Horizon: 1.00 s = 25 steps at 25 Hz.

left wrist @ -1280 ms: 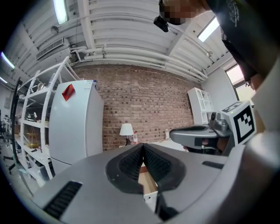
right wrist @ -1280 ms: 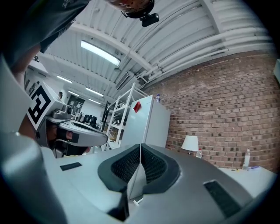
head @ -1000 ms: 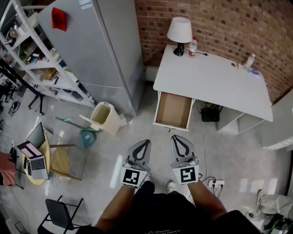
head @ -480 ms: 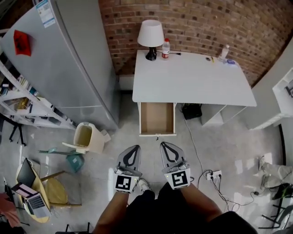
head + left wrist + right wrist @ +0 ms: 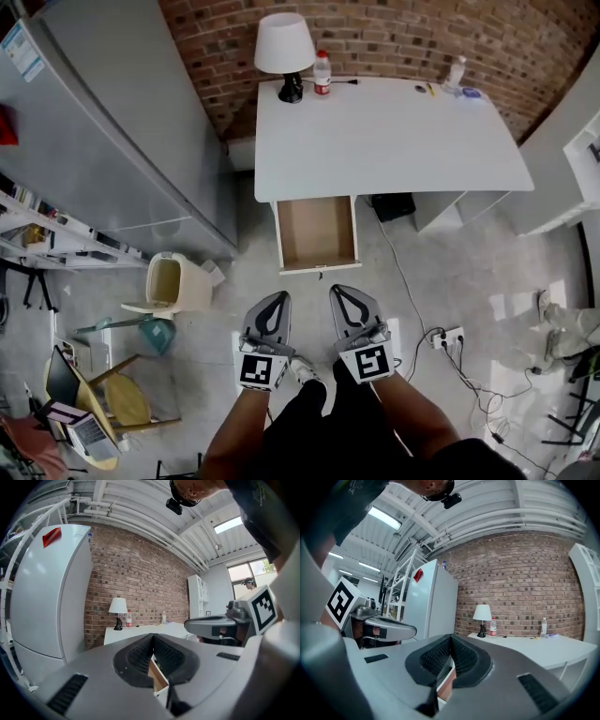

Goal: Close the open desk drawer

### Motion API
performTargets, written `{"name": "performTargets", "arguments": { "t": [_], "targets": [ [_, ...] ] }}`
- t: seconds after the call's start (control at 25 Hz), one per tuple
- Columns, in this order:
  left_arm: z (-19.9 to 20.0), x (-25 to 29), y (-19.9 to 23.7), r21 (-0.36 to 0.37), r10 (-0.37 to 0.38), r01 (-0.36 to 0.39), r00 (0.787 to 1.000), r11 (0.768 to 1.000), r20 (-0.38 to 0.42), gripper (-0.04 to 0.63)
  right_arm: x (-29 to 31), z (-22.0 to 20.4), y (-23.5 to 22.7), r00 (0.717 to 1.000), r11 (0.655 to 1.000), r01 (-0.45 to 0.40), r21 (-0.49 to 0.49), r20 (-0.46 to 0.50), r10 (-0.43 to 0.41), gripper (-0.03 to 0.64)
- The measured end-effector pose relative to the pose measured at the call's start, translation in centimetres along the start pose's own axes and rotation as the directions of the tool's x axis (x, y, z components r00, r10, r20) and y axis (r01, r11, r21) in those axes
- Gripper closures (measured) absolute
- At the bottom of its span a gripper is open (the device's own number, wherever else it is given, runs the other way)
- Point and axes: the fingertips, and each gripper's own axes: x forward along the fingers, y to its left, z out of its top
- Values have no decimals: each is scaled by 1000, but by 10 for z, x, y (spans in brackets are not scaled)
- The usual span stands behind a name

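Note:
The white desk (image 5: pixel 394 141) stands against the brick wall. Its wooden drawer (image 5: pixel 317 232) is pulled out toward me, and I see nothing inside it. In the head view both grippers hover over the floor just short of the drawer front, pointing at it. My left gripper (image 5: pixel 278 297) is shut with nothing in it, and so is my right gripper (image 5: pixel 337 291). In the left gripper view the left gripper (image 5: pixel 152 637) has its jaws together, and the drawer (image 5: pixel 158 677) shows below them. The right gripper (image 5: pixel 451 638) is likewise shut, and a strip of the drawer (image 5: pixel 445 686) is visible under it.
A grey fridge (image 5: pixel 103 141) stands left of the desk, with a cream bin (image 5: pixel 167 281) on the floor below it. A lamp (image 5: pixel 284 47) and a bottle (image 5: pixel 322 73) stand on the desk's back edge. A power strip (image 5: pixel 448 337) with cables lies at the right.
Both grippers and my view have moved toward the desk. The drawer now lies straight ahead and closer. The jaws stay shut.

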Motion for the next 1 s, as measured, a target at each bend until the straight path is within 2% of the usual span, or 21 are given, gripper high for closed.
{"name": "performTargets", "arguments": {
  "t": [0.28,0.48,0.84,1.0],
  "targets": [
    [-53,27,-6,-22,-8,7,999,1000,-33,591,9,-54,-4,1000,999,-2,32,-8,2,591],
    [-85,40,-12,-78,-3,-1,999,997,-55,592,11,-98,-9,999,998,0,69,-48,3,591],
    [-188,53,-11,-111,5,-19,992,994,-123,591,17,-205,-11,995,989,34,146,-103,-20,591],
    [-229,62,-4,-128,17,-38,987,991,-159,591,23,-255,-11,991,986,25,163,-136,-3,589]
  ]
}}
